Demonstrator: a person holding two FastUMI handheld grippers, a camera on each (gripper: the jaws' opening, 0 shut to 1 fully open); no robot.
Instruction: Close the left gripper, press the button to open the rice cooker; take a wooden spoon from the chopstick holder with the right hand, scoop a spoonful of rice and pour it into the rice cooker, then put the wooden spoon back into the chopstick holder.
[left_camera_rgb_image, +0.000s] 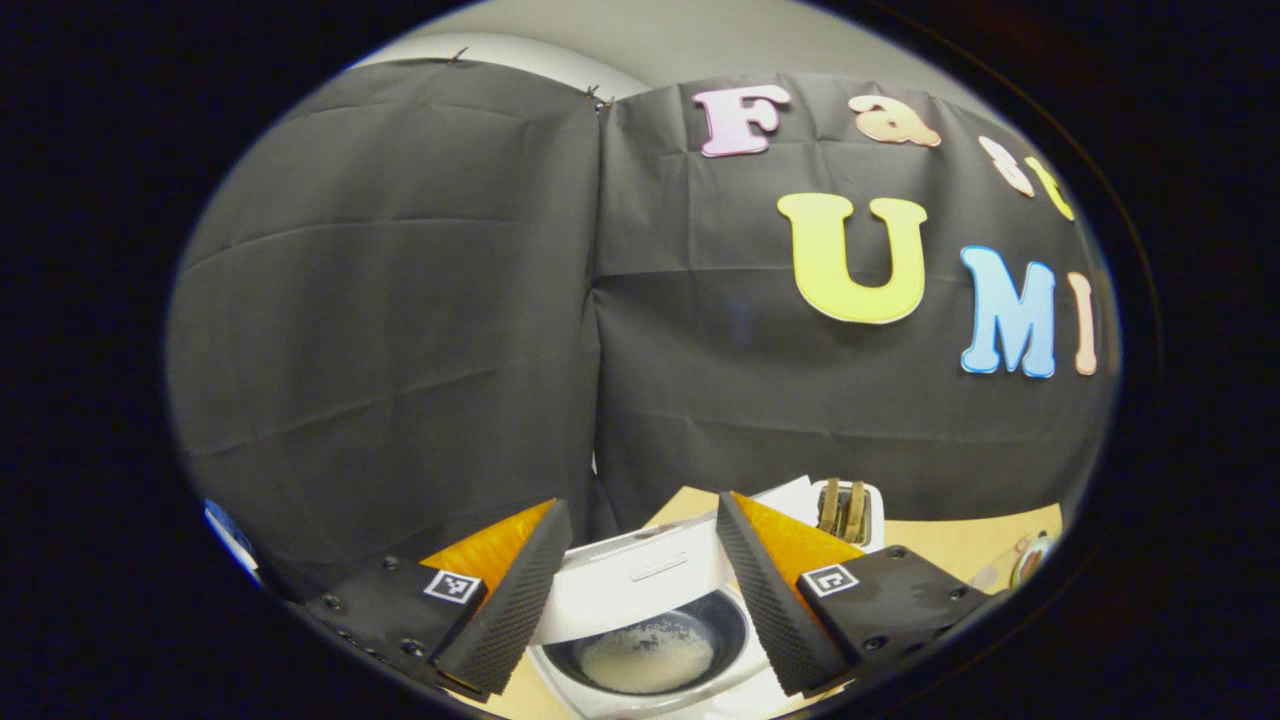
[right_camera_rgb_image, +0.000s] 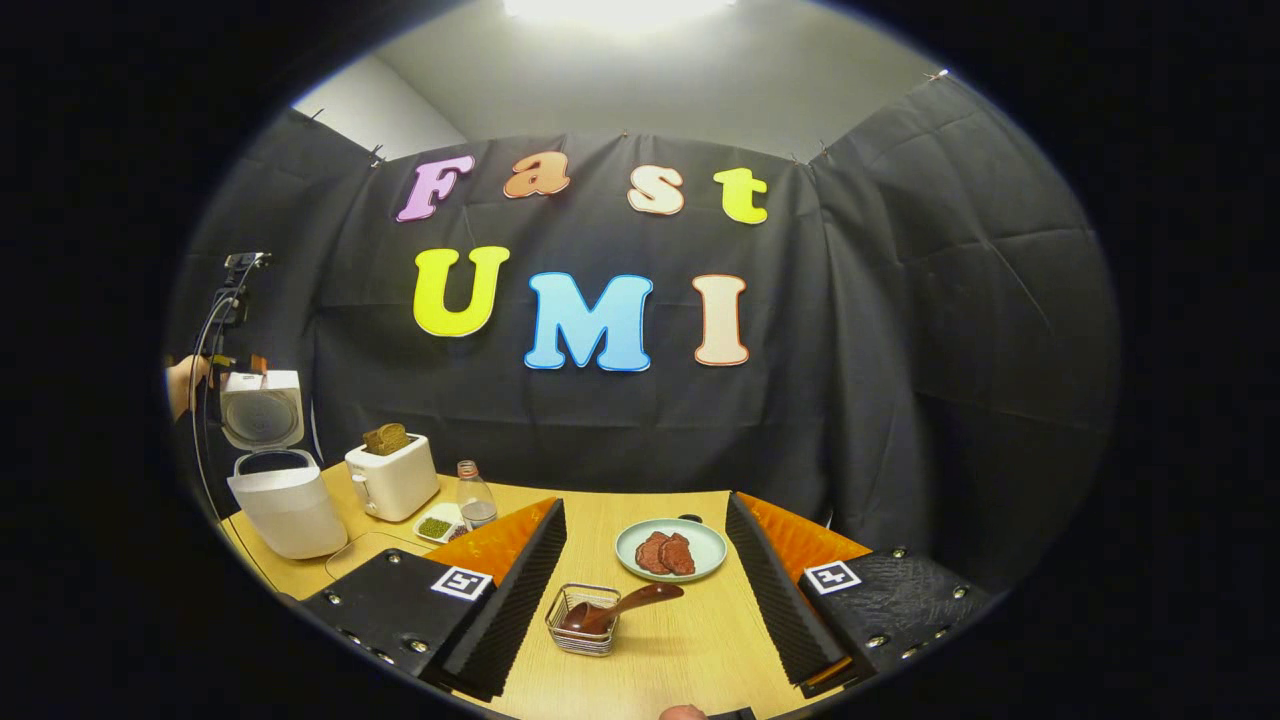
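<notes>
Cooker: rice cooker (right_camera_rgb_image: 283, 490) lid up.
Spoon: wooden spoon (right_camera_rgb_image: 622, 606) in wire holder (right_camera_rgb_image: 583, 620), ahead, handle up-right.
Right gripper (right_camera_rgb_image: 645, 590): released, nearer.
Left gripper (left_camera_rgb_image: 635, 590): released.

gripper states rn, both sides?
Left hand-held gripper: open, holding nothing, above the open rice cooker.
Right hand-held gripper: open, holding nothing; wooden spoon lies in the chopstick holder ahead.

Both views tableward; shared rice cooker (left_camera_rgb_image: 650, 620).
</notes>
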